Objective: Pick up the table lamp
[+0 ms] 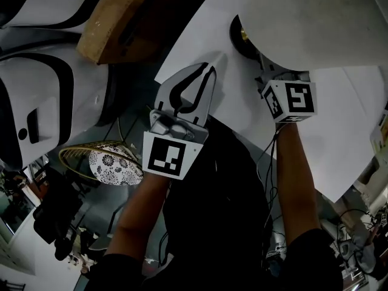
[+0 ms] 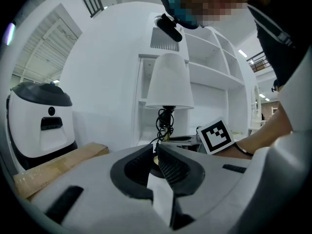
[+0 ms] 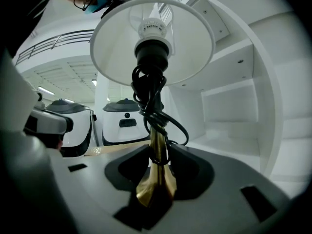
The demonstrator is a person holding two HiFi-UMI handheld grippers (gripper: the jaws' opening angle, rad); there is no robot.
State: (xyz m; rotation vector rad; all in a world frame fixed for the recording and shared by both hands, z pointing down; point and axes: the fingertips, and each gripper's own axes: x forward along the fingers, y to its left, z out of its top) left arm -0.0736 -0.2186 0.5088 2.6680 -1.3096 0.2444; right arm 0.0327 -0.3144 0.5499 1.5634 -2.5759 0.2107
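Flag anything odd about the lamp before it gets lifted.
The black power cord is wound in loose loops around the brass stem of the white-shaded table lamp, instead of trailing away. One loop bulges right, just above the right claw gripping that stem, so it could get pinched.

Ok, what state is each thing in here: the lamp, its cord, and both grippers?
table lamp: upright, apparently unlit.
cord: wound round the stem.
right gripper: jaws closed on the stem.
left gripper: jaws together, nothing between them.
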